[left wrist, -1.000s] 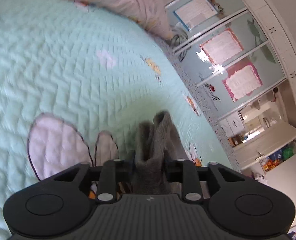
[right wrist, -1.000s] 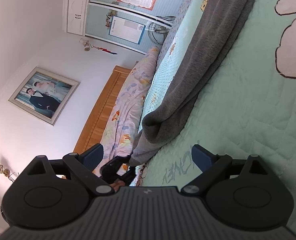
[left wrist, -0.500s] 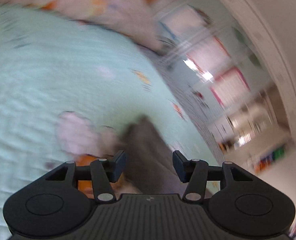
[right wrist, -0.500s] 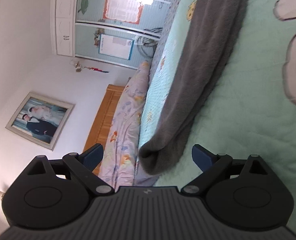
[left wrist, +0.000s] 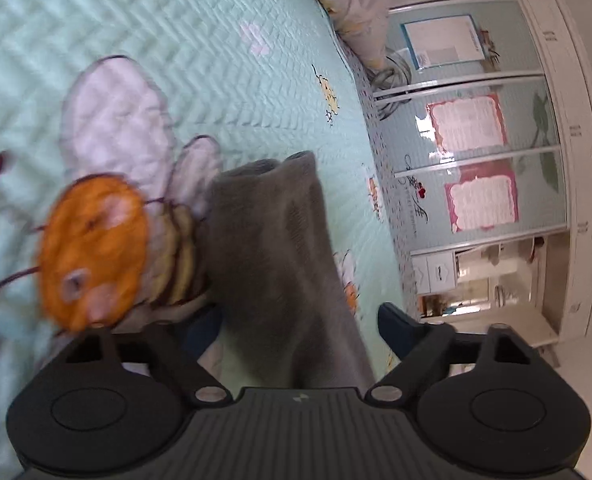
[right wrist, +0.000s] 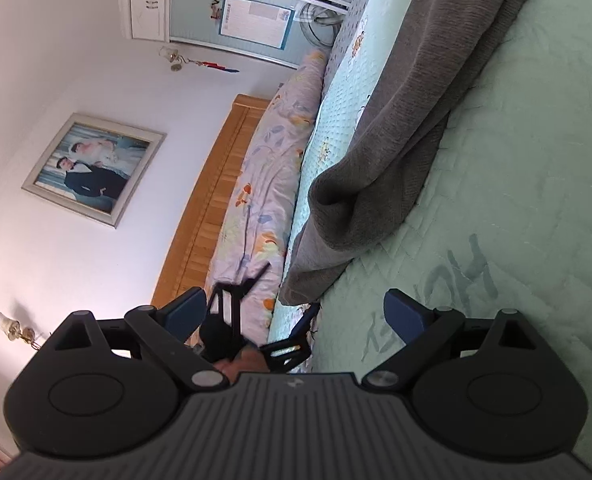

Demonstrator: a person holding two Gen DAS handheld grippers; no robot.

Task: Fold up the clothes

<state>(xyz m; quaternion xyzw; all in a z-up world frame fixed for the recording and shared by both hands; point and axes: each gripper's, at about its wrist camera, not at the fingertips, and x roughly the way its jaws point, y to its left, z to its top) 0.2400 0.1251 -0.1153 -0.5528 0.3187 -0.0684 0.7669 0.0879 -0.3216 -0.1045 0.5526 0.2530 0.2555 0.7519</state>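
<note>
A bed covered by a mint-green quilted bedspread (left wrist: 176, 32) stitched with an orange cartoon bee (left wrist: 96, 252); a long grey knit garment (right wrist: 428, 112), folded lengthwise, lies flat on it, and a lilac floral duvet (right wrist: 264, 184) is bunched against the wooden headboard (right wrist: 208, 208)

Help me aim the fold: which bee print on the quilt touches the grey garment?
The big orange-faced bee, its striped body beside the grey garment; the small bees lie apart near the quilt edge.
</note>
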